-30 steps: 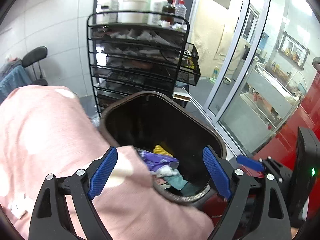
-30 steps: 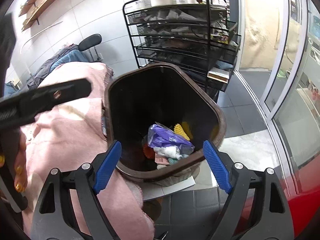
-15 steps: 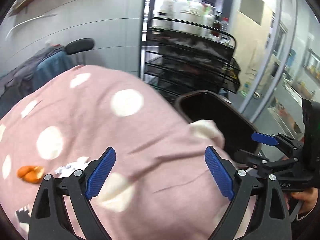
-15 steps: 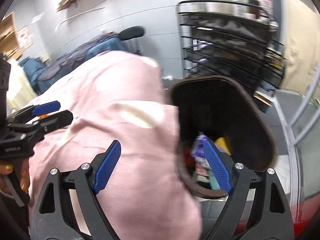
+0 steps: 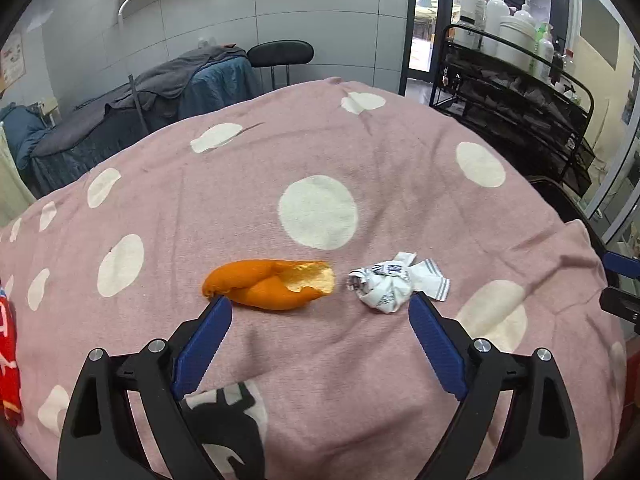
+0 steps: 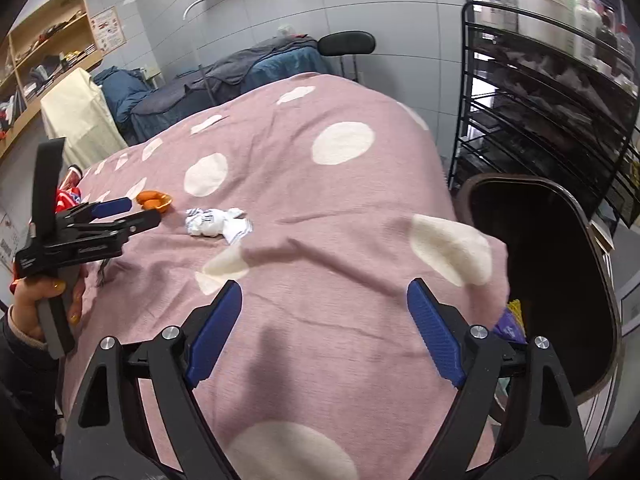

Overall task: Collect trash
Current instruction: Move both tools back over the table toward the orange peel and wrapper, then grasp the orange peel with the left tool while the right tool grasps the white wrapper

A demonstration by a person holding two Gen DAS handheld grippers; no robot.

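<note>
Both grippers have swung off the bin (image 6: 560,280) onto the pink blanket (image 5: 360,140). Left gripper (image 5: 320,304) gapes wide just short of the peel (image 5: 268,284) and wrapper (image 5: 384,286). Only the right view shows the bin; right gripper (image 6: 324,292) gapes, empty.

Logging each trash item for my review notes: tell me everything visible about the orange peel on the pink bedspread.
The orange peel is one curled piece, bright orange outside, with pale pith showing at its torn right end. It lies flat on the pink spotted bedspread, just left of a crumpled white wrapper and apart from it. The open left gripper hovers near it; whether its left fingertip touches the peel is unclear.
</note>
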